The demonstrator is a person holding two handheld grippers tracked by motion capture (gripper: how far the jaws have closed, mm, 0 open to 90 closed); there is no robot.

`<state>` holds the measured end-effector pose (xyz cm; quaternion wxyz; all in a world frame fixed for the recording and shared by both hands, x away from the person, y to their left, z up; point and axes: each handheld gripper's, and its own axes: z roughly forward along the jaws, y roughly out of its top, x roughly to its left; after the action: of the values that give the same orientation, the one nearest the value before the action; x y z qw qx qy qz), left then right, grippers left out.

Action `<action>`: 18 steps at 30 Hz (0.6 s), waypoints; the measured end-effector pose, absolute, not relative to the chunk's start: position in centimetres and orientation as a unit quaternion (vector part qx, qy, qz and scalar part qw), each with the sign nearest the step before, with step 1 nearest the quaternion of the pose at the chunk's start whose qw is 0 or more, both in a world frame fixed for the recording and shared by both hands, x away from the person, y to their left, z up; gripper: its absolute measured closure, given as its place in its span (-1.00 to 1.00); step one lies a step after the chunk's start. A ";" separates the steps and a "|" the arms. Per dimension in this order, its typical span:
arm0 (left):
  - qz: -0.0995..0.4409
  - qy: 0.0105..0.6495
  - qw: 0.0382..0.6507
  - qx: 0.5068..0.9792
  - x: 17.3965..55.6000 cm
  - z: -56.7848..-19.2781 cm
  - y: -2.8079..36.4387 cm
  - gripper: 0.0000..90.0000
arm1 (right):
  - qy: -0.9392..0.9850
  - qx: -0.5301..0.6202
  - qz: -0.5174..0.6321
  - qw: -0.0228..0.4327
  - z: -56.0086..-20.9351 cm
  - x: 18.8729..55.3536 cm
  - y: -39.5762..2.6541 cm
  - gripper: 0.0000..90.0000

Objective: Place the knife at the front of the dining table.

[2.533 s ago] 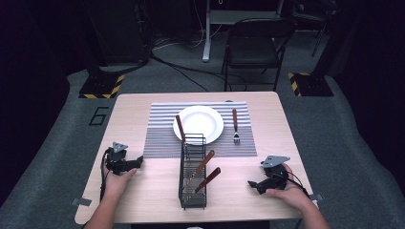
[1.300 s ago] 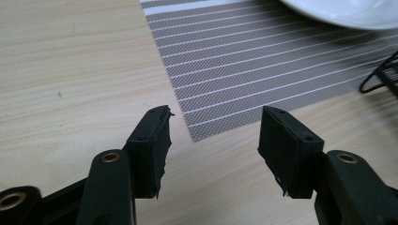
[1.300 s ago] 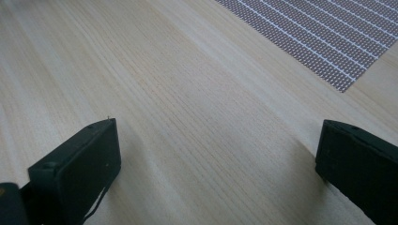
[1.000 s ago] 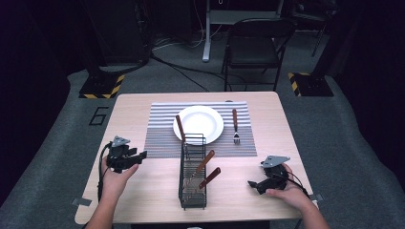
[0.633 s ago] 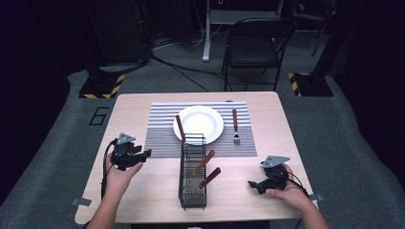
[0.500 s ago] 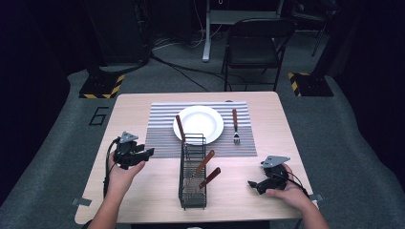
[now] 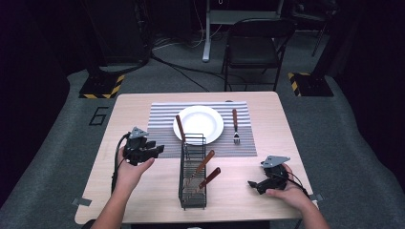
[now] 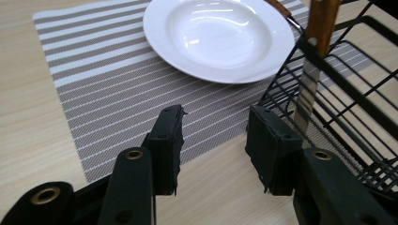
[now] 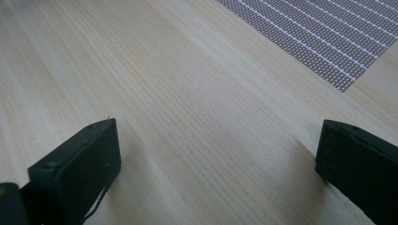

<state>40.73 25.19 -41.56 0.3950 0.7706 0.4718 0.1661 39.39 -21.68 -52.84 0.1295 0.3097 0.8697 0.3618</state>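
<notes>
My left gripper (image 7: 155,150) hovers over the near left corner of the striped placemat (image 7: 162,119), pointing toward the black wire basket (image 7: 192,176). In the left gripper view its jaws (image 8: 216,122) are open and have just been closing, with nothing between them. Ahead lie the white plate (image 8: 220,33) and the basket (image 8: 347,93), where a wooden-handled knife (image 8: 305,89) stands upright. My right gripper (image 7: 253,183) rests low at the table's near right, wide open (image 9: 218,140) over bare wood.
Two more wooden-handled utensils (image 7: 207,169) lean in the basket. A fork (image 7: 235,125) lies on the mat, right of the plate (image 7: 198,123). A folding chair (image 7: 253,47) stands beyond the far table edge.
My left gripper has risen and moved right, toward the placemat corner and the basket. The right gripper has stayed put.
</notes>
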 end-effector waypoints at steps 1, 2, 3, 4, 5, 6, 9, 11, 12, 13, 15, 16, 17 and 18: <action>0.165 0.471 0.397 0.770 40.8 -41.4 25.0 0.26 | 0.870 0.310 0.362 0.130 -52.8 39.4 -21.7 -1.00; 0.165 0.469 0.398 0.771 40.8 -41.3 24.9 0.26 | 0.870 0.310 0.362 0.130 -52.8 39.4 -21.7 -1.00; 0.165 0.465 0.398 0.773 40.8 -41.1 24.7 0.26 | 0.870 0.309 0.362 0.130 -52.8 39.4 -21.7 -1.00; 0.164 0.464 0.399 0.774 40.9 -41.0 24.6 0.26 | 0.870 0.310 0.362 0.130 -52.8 39.4 -21.7 -1.00; 0.165 0.463 0.402 0.773 40.9 -41.0 24.4 0.27 | 0.870 0.310 0.362 0.130 -52.8 39.4 -21.7 -1.00; 0.163 0.461 0.401 0.774 41.0 -40.9 24.2 0.27 | 0.870 0.310 0.362 0.130 -52.8 39.4 -21.7 -1.00; 0.165 0.446 0.393 0.787 41.2 -40.7 23.6 0.27 | 0.870 0.310 0.362 0.130 -52.8 39.4 -21.7 -1.00; 0.164 0.446 0.396 0.786 41.2 -40.6 23.4 0.27 | 0.870 0.310 0.362 0.130 -52.8 39.4 -21.7 -1.00; 0.164 0.445 0.399 0.785 41.2 -40.4 23.2 0.27 | 0.870 0.310 0.362 0.130 -52.8 39.4 -21.7 -1.00; 0.163 0.443 0.400 0.786 41.2 -40.4 23.1 0.27 | 0.870 0.310 0.362 0.130 -52.8 39.4 -21.7 -1.00; 0.163 0.441 0.400 0.787 41.2 -40.3 22.8 0.27 | 0.870 0.310 0.362 0.130 -52.8 39.4 -21.7 -1.00; 0.166 0.441 0.404 0.784 41.3 -40.3 22.5 0.27 | 0.870 0.310 0.362 0.129 -52.8 39.4 -21.7 -1.00; 0.163 0.437 0.400 0.789 41.3 -40.2 22.5 0.27 | 0.870 0.310 0.362 0.130 -52.8 39.4 -21.7 -1.00; 0.164 0.437 0.405 0.786 41.4 -40.2 22.3 0.27 | 0.870 0.310 0.362 0.130 -52.8 39.4 -21.7 -1.00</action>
<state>41.36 22.27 -40.19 0.4054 0.7863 0.4366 0.1637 39.39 -21.68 -52.84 0.1296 0.3096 0.8697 0.3618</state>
